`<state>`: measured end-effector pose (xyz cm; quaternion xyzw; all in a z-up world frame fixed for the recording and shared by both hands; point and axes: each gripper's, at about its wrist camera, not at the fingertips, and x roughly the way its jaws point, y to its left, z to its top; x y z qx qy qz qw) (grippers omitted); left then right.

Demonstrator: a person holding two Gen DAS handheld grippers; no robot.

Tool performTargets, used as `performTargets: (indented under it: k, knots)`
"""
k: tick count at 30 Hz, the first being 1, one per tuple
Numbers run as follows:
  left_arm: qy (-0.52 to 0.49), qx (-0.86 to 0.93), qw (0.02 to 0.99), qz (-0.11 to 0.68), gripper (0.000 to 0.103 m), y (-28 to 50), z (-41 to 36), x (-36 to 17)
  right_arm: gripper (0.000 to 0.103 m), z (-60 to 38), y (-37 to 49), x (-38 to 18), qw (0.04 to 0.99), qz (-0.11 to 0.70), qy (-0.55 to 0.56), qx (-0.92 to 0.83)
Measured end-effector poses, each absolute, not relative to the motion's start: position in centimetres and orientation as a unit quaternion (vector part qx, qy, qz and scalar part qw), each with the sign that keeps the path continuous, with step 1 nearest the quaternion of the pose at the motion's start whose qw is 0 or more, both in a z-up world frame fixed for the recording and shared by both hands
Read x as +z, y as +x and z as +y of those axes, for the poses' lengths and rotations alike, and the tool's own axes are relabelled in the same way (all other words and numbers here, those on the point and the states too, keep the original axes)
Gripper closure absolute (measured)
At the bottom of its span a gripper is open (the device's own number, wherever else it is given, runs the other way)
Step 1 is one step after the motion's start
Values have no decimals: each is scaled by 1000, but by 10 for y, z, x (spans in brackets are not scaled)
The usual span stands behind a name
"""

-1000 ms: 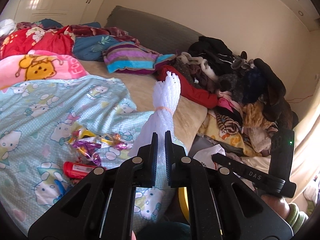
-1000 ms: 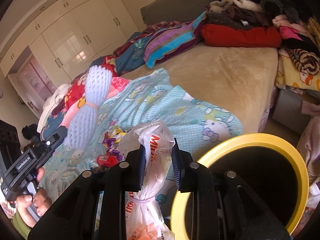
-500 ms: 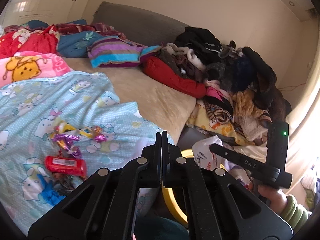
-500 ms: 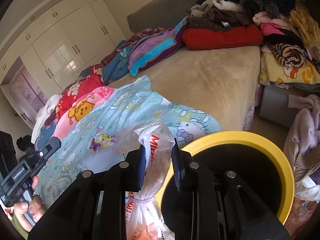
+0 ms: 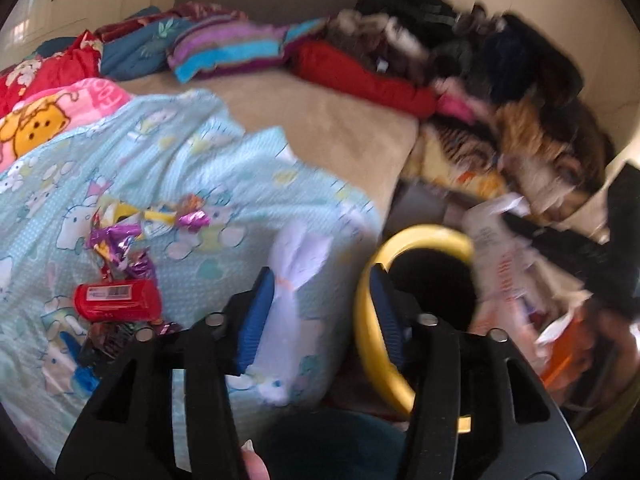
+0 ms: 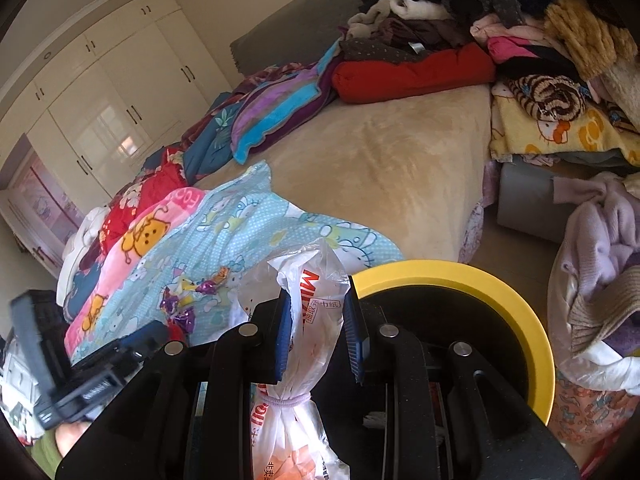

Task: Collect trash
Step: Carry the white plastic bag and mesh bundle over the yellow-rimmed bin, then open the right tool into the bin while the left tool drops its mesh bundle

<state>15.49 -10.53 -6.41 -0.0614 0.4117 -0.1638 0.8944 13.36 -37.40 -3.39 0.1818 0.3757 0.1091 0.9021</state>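
left wrist view is pretty blurry, but the left gripper (image 5: 322,304) has its jaws apart, they've just been opening, and the white foam net (image 5: 294,308) sits loose between them, lying along the left blue pad and clear of the right one. it's over the foot edge of the bed (image 5: 340,136), just beside the yellow-rimmed bin (image 5: 424,236) that stands at that corner. on the hello kitty blanket (image 5: 180,168), toward the bed's left edge, there's a red tube-shaped package (image 5: 118,303) and a bunch of shiny candy wrappers (image 5: 120,240) just past it, plus something blue by the blanket's near edge that i can't make out.

in the right wrist view the right gripper (image 6: 316,338) is clenched on a tied-off plastic bag (image 6: 308,308) with red print, both pads pressing its neck above the knot, right beside the bin's rim (image 6: 472,280). a heap of clothes (image 6: 500,24) is stacked up along the far right side of the bed.
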Motion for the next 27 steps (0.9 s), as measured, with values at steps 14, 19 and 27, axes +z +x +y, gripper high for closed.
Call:
performTargets:
  k: [14, 19, 27]
  knots:
    - [18, -149, 837, 526, 51, 197, -110, -130, 80, -400, 126, -47, 912, 368, 170, 61]
    - [37, -153, 819, 551, 75, 202, -119, -141, 77, -407, 126, -58, 916, 371, 149, 28]
    - [10, -198, 845, 497, 82, 186, -129, -97, 74, -422, 128, -84, 904, 395, 161, 12]
